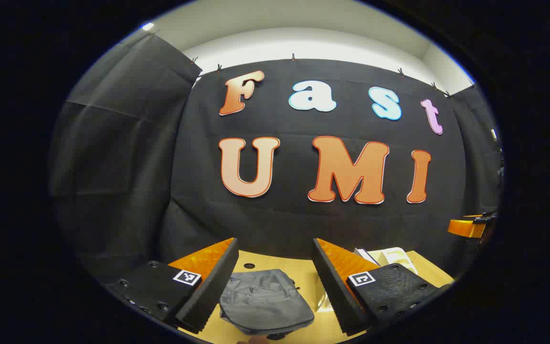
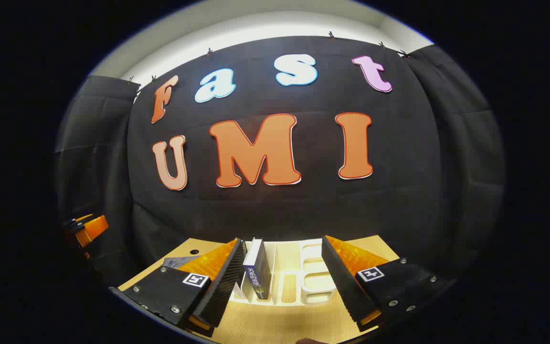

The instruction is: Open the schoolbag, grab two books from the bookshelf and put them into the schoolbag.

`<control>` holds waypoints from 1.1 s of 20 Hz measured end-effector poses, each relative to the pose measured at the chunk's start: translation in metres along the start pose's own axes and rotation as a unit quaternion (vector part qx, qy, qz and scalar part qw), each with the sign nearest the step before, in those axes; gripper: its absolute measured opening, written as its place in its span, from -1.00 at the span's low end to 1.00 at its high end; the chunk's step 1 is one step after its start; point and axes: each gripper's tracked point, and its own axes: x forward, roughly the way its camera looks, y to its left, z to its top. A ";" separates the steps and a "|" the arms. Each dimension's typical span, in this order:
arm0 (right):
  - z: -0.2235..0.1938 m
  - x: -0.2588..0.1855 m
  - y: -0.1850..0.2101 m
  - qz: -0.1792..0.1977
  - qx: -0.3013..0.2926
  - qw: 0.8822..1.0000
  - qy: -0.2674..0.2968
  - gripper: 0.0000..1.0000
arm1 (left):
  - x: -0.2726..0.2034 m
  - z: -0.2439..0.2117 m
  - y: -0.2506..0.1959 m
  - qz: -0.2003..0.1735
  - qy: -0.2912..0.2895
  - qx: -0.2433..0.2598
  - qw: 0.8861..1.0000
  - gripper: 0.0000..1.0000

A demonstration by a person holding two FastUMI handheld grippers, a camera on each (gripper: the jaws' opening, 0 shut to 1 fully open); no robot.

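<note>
Bright light spills from above the dark cloth; both views sharp at centre, bending strongly toward the edges.

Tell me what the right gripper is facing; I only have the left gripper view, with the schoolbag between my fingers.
Observer: The right gripper faces the white bookshelf on the table.
Operator: Any books in it?
Observer: Yes, a dark blue book stands upright in a slot on the shelf's left.
Operator: Is that gripper holding anything?
Observer: No, its jaws stand open, short of the shelf and empty.
</note>
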 end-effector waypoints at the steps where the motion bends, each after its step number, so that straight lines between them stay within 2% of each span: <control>1: 0.000 -0.001 0.003 0.003 -0.004 1.000 -0.002 0.94 | 0.000 0.005 0.002 0.000 -0.006 -0.001 1.000 0.92; 5: 0.001 -0.009 0.003 0.003 -0.008 1.000 -0.004 0.94 | 0.013 0.019 -0.007 -0.014 -0.019 -0.009 1.000 0.92; 9: 0.009 -0.017 -0.011 -0.015 -0.012 1.000 -0.020 0.94 | 0.022 0.036 -0.018 -0.027 -0.043 -0.004 0.999 0.92; 16: 0.015 -0.026 -0.026 -0.031 -0.007 0.999 -0.023 0.94 | 0.034 0.045 -0.022 -0.030 -0.050 -0.006 0.998 0.92; 22: -0.001 -0.028 -0.026 -0.028 -0.001 1.000 0.003 0.93 | 0.030 0.024 -0.006 -0.021 -0.024 0.042 0.999 0.92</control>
